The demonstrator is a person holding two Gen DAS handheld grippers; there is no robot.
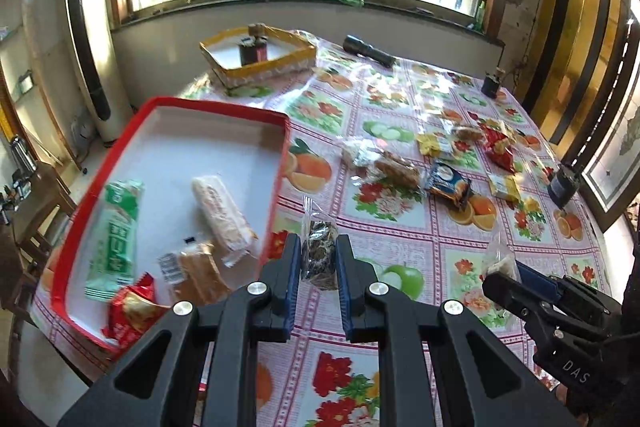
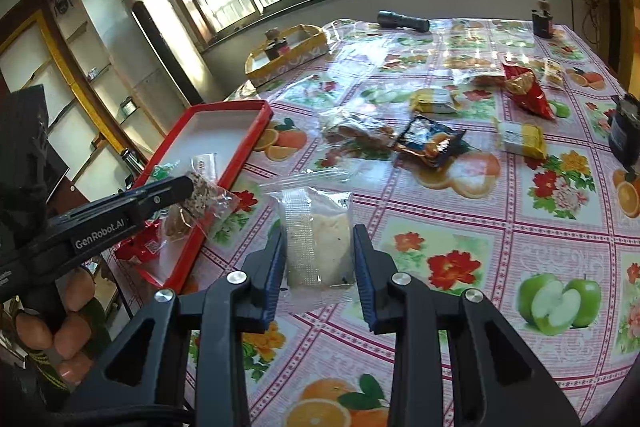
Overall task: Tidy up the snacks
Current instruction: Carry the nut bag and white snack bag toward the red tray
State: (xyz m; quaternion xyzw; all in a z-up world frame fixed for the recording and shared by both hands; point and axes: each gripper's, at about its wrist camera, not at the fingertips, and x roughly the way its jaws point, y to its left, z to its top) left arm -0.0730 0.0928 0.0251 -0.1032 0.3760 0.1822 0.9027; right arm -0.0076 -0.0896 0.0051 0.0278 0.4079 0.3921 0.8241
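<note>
While both claws are gripping a packet each, I am logging stock from the nearest item outward.

Left claw (image 1: 318, 263): I am pinching a clear bag of dark snack (image 1: 319, 253) between the pads, held in the air just beside the red tray (image 1: 282, 163).

Right claw (image 2: 320, 257): I am clamping a clear packet with a pale cake (image 2: 320, 247) inside, held above the tablecloth (image 2: 460, 227).

Risk: both wrappers are looking slick and loosely filled, so I am judging that a bag could slide out of the pads during a quick swing, or that its hanging end could snag the tray's raised rim and drop on the cloth.

Red tray: it is holding a long green packet (image 1: 114, 235), a white wafer bar (image 1: 222, 215), a brown biscuit pack (image 1: 198, 277) and a red packet (image 1: 130, 311) overhanging the near rim.

Loose on the table, well apart from the tray: a blue packet (image 1: 448, 183), yellow packets (image 1: 432, 143) and a red bag (image 1: 498, 147) are waiting.

Yellow box (image 1: 276, 65), far side: it is holding a small dark jar (image 1: 252, 49).
</note>
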